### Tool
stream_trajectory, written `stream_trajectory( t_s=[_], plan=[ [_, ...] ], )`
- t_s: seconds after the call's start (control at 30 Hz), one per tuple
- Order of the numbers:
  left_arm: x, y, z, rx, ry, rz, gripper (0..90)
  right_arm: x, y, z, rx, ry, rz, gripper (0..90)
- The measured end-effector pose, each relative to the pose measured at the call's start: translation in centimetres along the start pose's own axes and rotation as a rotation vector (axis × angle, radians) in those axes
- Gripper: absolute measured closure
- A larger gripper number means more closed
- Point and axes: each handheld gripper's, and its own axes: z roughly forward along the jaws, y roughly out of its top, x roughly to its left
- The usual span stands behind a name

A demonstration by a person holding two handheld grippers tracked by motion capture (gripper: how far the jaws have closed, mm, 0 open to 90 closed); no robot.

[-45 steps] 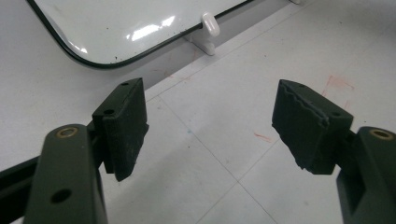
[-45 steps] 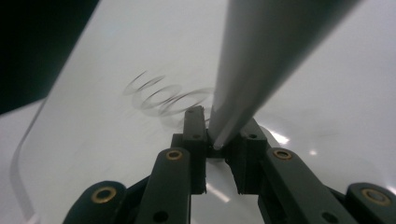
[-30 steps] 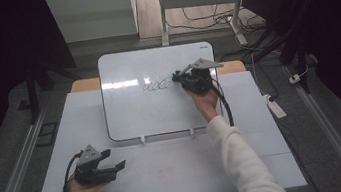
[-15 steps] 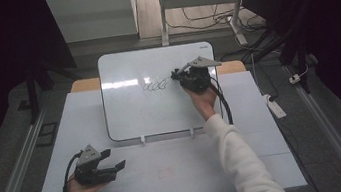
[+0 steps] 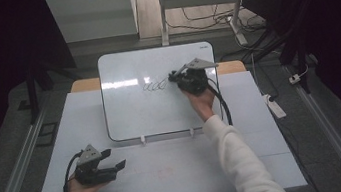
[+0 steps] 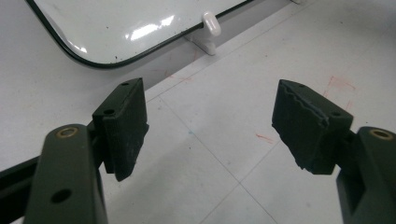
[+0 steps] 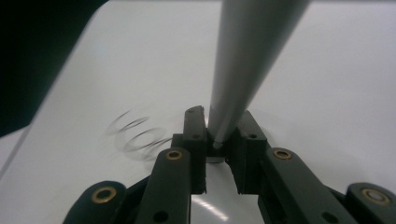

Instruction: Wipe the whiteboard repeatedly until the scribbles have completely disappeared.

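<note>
- The left gripper [image 5: 112, 165] rests low on the near-left part of the white table [image 5: 179, 175], held in the person's left hand [image 5: 82, 190], with its jaws pointing to the right in the high view.
- In the left gripper view its two black jaws stand wide apart with nothing between them; bare table surface with thin lines and faint red marks lies under the gap.
- Just beyond those jaws sits the rounded near corner of the whiteboard [image 6: 140, 23], and a small white clip [image 6: 211, 29] stands at its edge.
- The whiteboard [image 5: 158, 92] lies flat at the middle of the table, toward its far side; a looping black scribble [image 5: 156, 85] runs across its upper half.
- The right gripper [image 5: 174, 77] is over the board's upper right part, just right of the scribble, held in the right hand [image 5: 200, 101] with a white sleeve [image 5: 241, 162] behind it.
- In the right gripper view its jaws are clamped on a grey marker [image 7: 243, 60], which rises from between the pads toward the camera; the scribble [image 7: 137, 135] lies just left of the jaws.
</note>
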Motion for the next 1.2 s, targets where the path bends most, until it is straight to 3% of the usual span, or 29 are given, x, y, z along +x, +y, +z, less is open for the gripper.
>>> stream_trajectory(
  t_s=[0.07, 0.1, 0.2, 0.23, 0.3, 0.33, 0.4, 0.43, 0.47, 0.53, 0.6, 0.63, 0.7, 0.77, 0.8, 0.83, 0.9, 0.97, 1.1, 1.17, 1.2],
  plan=[
    [0.0, 0.0, 0.0, 0.001, 0.001, 0.001, 27.7, 1.3, -0.6, 0.6, 0.037, 0.052, -0.051, 77.0],
    [-0.1, 0.0, -0.1, -0.001, 0.001, 0.004, 27.7, 1.2, -0.4, 0.7, 0.035, 0.048, -0.064, 77.0],
    [-0.2, 0.0, -0.2, -0.004, 0.002, 0.004, 27.7, -0.7, 0.5, 0.1, -0.038, -0.041, 0.0, 77.0],
    [-0.2, 0.0, -0.2, -0.004, 0.002, 0.004, 27.7, -0.7, 0.5, 0.1, -0.038, -0.041, 0.0, 77.0],
    [-0.1, 0.0, -0.1, -0.003, 0.001, 0.003, 27.7, -1.4, 0.7, -0.1, -0.06, -0.054, 0.051, 77.1],
    [-0.1, 0.0, -0.1, -0.004, 0.001, 0.003, 27.7, -1.1, 0.6, 0.0, -0.056, -0.055, 0.045, 77.1],
    [0.0, 0.0, -0.1, -0.003, 0.0, 0.0, 27.7, 0.3, 0.0, 0.5, -0.007, 0.021, -0.004, 77.0],
    [0.0, 0.0, 0.0, -0.002, 0.001, -0.001, 27.7, 1.8, -0.7, 1.0, 0.063, 0.093, -0.071, 77.0],
    [0.0, 0.0, 0.0, -0.001, 0.001, -0.001, 27.7, 1.8, -0.7, 1.0, 0.063, 0.093, -0.071, 77.0],
    [-0.1, 0.0, 0.0, 0.001, 0.003, 0.004, 27.7, 2.0, -0.4, 1.1, 0.077, 0.085, -0.117, 77.1],
    [-0.2, 0.0, -0.1, -0.001, 0.003, 0.009, 27.7, 1.0, 0.3, 0.8, 0.03, 0.02, -0.082, 77.0],
    [-0.3, 0.0, -0.1, -0.002, 0.003, 0.007, 27.7, -0.5, 1.0, 0.5, -0.011, -0.027, -0.022, 77.1],
    [-0.2, 0.0, -0.2, -0.004, 0.003, 0.008, 27.7, -0.9, 1.1, 0.5, -0.025, -0.032, 0.004, 77.0],
    [-0.1, 0.0, -0.1, -0.004, 0.003, 0.002, 27.7, -0.3, 0.9, 0.5, -0.012, -0.021, -0.016, 77.0],
    [0.0, 0.0, -0.1, -0.004, 0.003, 0.001, 27.7, 1.0, 0.0, 0.8, 0.038, 0.055, -0.043, 77.0],
    [0.0, 0.0, 0.0, -0.001, 0.003, 0.002, 27.7, 1.0, 0.0, 0.8, 0.038, 0.055, -0.043, 77.0],
    [0.0, 0.0, 0.0, 0.001, 0.002, 0.003, 27.7, 2.3, -0.9, 1.1, 0.071, 0.094, -0.094, 77.0],
    [-0.2, 0.0, 0.0, 0.0, 0.004, 0.007, 27.7, 2.1, -0.7, 1.1, 0.062, 0.09, -0.095, 77.1],
    [-0.2, 0.0, -0.2, -0.003, 0.005, 0.007, 27.7, 0.1, 0.6, 0.9, -0.024, -0.011, -0.017, 77.0],
    [-0.2, 0.0, -0.2, -0.004, 0.005, 0.004, 27.7, 0.1, 0.7, 1.0, -0.037, -0.021, 0.002, 77.0],
    [-0.1, 0.0, -0.1, -0.005, 0.003, 0.001, 27.7, 1.1, 0.2, 1.3, -0.003, 0.032, -0.022, 77.0]
  ],
)
